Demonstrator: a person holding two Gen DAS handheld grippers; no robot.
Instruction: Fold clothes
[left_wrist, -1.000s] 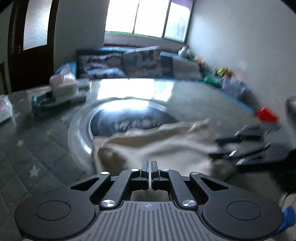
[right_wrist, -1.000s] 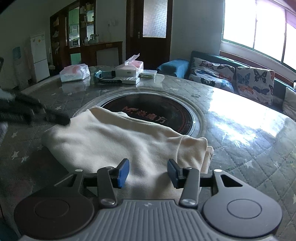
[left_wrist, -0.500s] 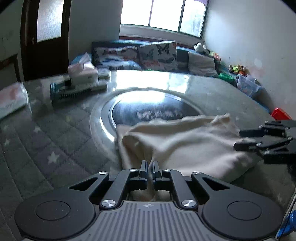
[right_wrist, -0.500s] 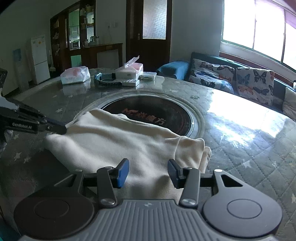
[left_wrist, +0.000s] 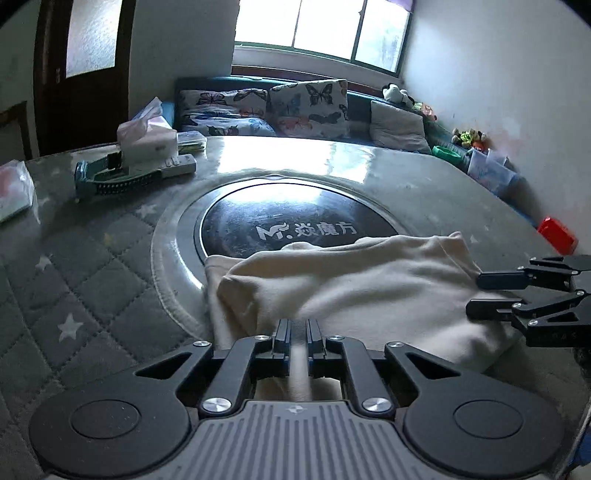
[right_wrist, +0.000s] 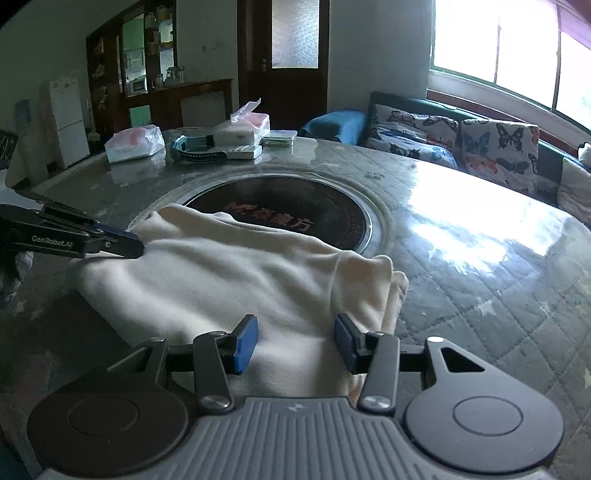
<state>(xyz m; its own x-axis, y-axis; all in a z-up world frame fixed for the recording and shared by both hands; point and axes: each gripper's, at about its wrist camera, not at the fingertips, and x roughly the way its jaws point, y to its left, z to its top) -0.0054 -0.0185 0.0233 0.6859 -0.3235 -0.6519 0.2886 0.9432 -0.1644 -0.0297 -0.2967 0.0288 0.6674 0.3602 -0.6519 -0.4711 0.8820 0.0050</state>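
Observation:
A cream garment (left_wrist: 369, 291) lies folded on the quilted table (left_wrist: 92, 280), partly over the round black insert (left_wrist: 295, 218). My left gripper (left_wrist: 298, 332) sits at the garment's near edge. Its jaws are opening, a narrow gap shows, and a strip of cloth lies between them without being pinched. In the right wrist view that gripper (right_wrist: 138, 249) touches the garment (right_wrist: 221, 280) at its left edge. My right gripper (right_wrist: 295, 341) hovers open over the garment's near hem, blue pads (right_wrist: 245, 343) apart with cloth below. It also appears at the right (left_wrist: 474, 294) in the left wrist view.
A tissue box (right_wrist: 243, 127), a white remote (left_wrist: 177, 168), a teal band (left_wrist: 110, 182) and a plastic bag (right_wrist: 135, 142) sit at the table's far side. A sofa with butterfly cushions (right_wrist: 498, 144) runs behind. A red object (left_wrist: 557, 234) lies off the table's right edge.
The left gripper's jaws have parted from fully shut to a narrow gap, and it has shifted a little along the garment's edge. The right gripper has stayed put, still open.

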